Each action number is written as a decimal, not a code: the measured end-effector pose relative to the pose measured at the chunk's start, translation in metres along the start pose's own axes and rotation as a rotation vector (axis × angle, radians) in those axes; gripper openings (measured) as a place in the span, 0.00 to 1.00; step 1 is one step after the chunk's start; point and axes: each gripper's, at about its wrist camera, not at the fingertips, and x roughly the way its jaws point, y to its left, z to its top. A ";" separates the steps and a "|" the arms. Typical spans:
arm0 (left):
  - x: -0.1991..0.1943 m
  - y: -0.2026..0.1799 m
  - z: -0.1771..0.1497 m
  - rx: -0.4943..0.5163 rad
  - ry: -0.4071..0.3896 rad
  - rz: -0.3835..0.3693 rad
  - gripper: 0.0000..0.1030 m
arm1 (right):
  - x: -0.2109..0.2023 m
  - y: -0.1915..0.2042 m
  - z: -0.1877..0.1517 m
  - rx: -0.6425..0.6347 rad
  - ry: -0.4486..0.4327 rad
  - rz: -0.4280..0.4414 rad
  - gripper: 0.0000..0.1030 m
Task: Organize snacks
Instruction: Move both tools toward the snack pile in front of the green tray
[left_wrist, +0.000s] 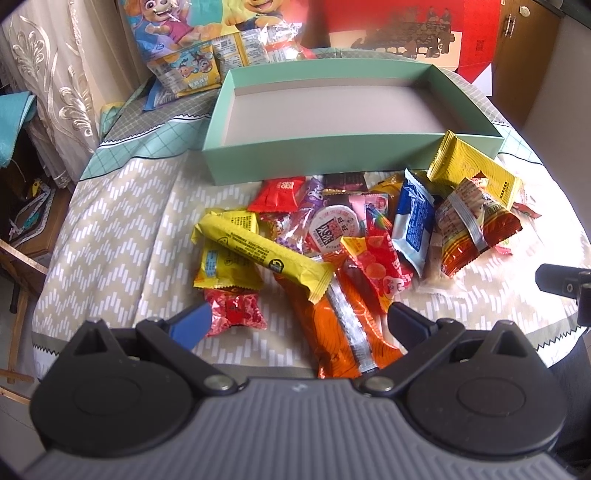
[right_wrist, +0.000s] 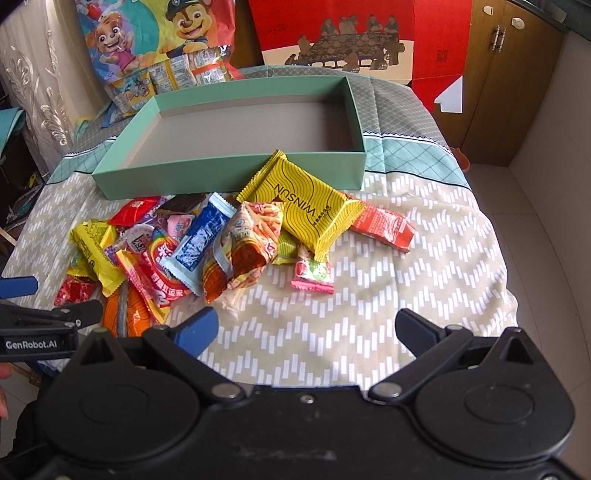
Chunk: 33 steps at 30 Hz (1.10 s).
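Box: on the bench, behind the snack pile.
Winsun packet: leans against the box's near wall.
Cartoon bag: behind the box, left.

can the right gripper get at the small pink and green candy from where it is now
Probably yes. The right gripper is open, with only bare cloth before the pink and green candy, which lies at the pile's near edge, nothing on top.
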 end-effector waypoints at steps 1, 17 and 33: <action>0.000 0.000 0.000 0.001 0.001 0.000 1.00 | 0.000 0.000 0.000 -0.001 0.000 0.000 1.00; 0.006 -0.001 -0.004 0.001 0.023 -0.011 1.00 | 0.003 -0.001 -0.003 0.011 0.019 0.006 1.00; 0.043 0.054 0.027 -0.289 0.026 -0.009 0.86 | 0.013 -0.008 0.000 0.049 0.016 0.048 1.00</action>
